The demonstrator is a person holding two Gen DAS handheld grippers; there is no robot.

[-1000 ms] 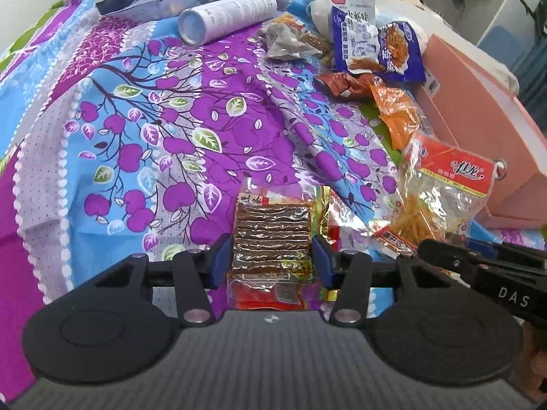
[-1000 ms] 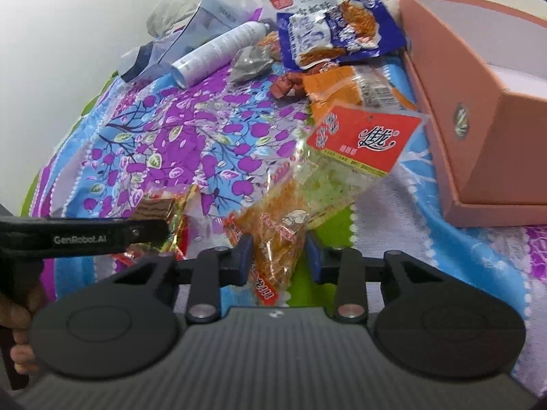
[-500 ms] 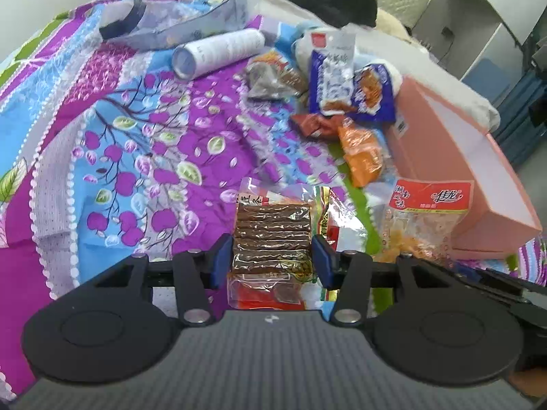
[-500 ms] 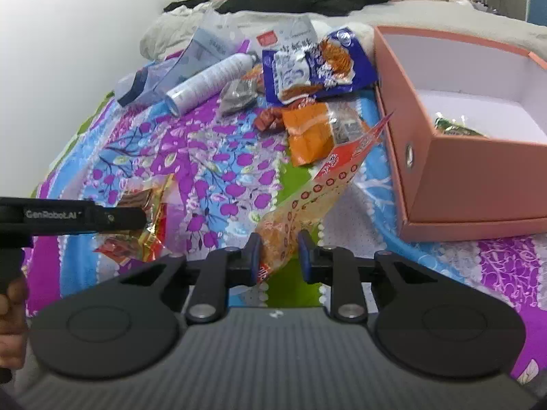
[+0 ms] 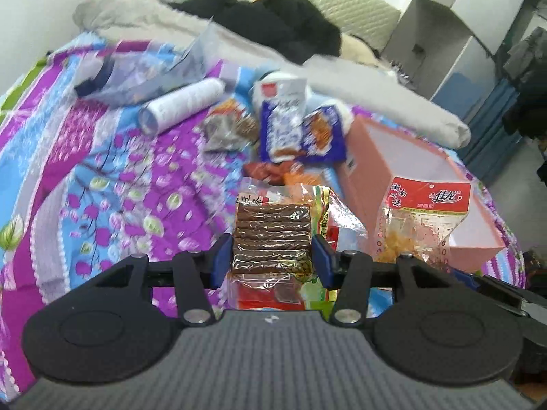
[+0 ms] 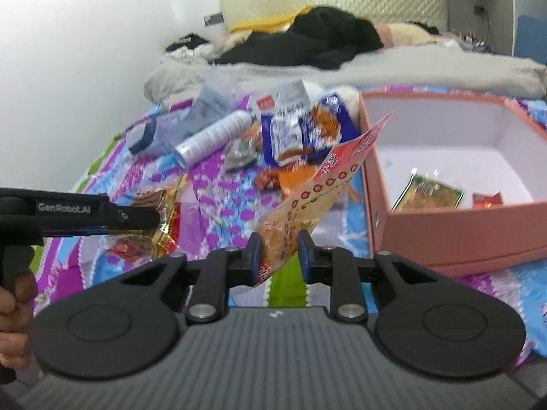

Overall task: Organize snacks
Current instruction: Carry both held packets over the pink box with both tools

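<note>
Two crinkly snack packets hang in the air above a bed covered with a glossy purple-and-blue bedsheet printed with leaves and branches (image 5: 112,184). One is a clear plastic pack of ridged brown strips (image 5: 271,235) with a red-and-gold foil packet (image 5: 333,225) behind it; the other is a transparent bag of orange crumbly snack with a red header card (image 5: 425,218), seen edge-on from the right wrist as a long, twisted strip.

Far on the sheet lie a white cardboard tube (image 5: 181,104) on its side, a crumpled silver wrapper (image 5: 222,133), a blue-and-white printed snack bag (image 5: 301,133) and a small orange pouch (image 6: 294,179) — all loosely heaped. To the right stands an open, salmon-pink rectangular cardboard box (image 6: 458,235) with a white inside; a green flat sachet (image 6: 427,193) and a small red sachet (image 6: 487,200) lie on its floor. A grey blanket (image 6: 427,65), black clothing (image 6: 318,44) and a quilted cream headboard (image 6: 342,0) sit at the far end, beside a plain white wall.

Half spread, the left gripper (image 5: 271,259) pinches the brown-strip pack by its sides, blue pads pressed on the wrapper. The right gripper (image 6: 278,256) — jaws just drawn closer, now narrow — clamps the bunched lower end of the orange-snack bag, near the box's left wall. A hand (image 6: 13,311) grips the left tool's handle.
</note>
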